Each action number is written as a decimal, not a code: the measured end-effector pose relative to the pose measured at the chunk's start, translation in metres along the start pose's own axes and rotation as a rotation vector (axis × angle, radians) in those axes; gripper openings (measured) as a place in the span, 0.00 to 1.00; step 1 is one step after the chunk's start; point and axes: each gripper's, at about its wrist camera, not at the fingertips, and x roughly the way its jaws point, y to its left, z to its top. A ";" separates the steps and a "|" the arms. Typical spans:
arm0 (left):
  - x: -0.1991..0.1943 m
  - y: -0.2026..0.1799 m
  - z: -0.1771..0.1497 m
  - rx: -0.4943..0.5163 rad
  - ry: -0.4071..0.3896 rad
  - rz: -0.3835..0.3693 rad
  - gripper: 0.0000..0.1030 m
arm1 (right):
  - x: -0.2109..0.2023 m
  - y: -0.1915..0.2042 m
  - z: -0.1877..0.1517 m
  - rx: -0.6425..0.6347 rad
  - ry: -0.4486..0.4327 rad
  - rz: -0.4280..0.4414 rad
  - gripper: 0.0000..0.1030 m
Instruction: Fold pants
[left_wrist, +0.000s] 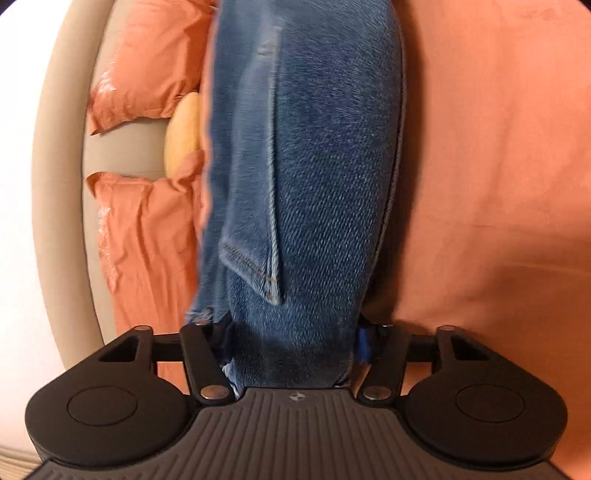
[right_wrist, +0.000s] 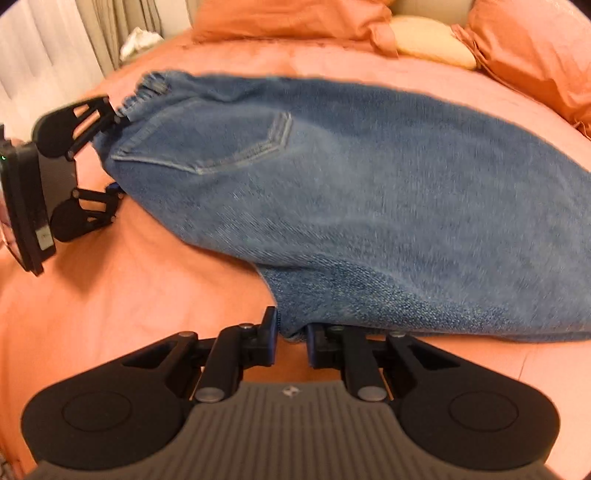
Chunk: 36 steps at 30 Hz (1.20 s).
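Blue jeans (right_wrist: 351, 192) lie across the orange bed sheet (right_wrist: 110, 295), back pocket up. In the left wrist view the jeans (left_wrist: 314, 203) run away from the camera and fill the gap between the fingers of my left gripper (left_wrist: 291, 343), which is shut on the waistband end. The left gripper also shows in the right wrist view (right_wrist: 110, 155) at the jeans' left end. My right gripper (right_wrist: 291, 332) is shut on the near edge of the jeans. The jeans look blurred.
Orange pillows (left_wrist: 147, 66) and a yellow cushion (left_wrist: 183, 133) lie against the beige headboard (left_wrist: 62, 184). They also show in the right wrist view, pillow (right_wrist: 532, 48) and cushion (right_wrist: 432, 40). Curtains (right_wrist: 110, 29) hang at the far left. Bare sheet (left_wrist: 498, 166) lies right of the jeans.
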 end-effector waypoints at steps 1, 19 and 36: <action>-0.004 0.009 -0.001 -0.018 -0.005 -0.002 0.60 | -0.009 0.002 0.002 -0.028 -0.007 0.003 0.10; -0.179 0.046 -0.118 -0.020 0.051 -0.372 0.57 | -0.152 0.160 -0.069 -0.252 0.046 0.262 0.09; -0.170 -0.076 -0.145 -0.256 0.270 -0.517 0.60 | -0.077 0.200 -0.174 0.123 0.103 0.222 0.14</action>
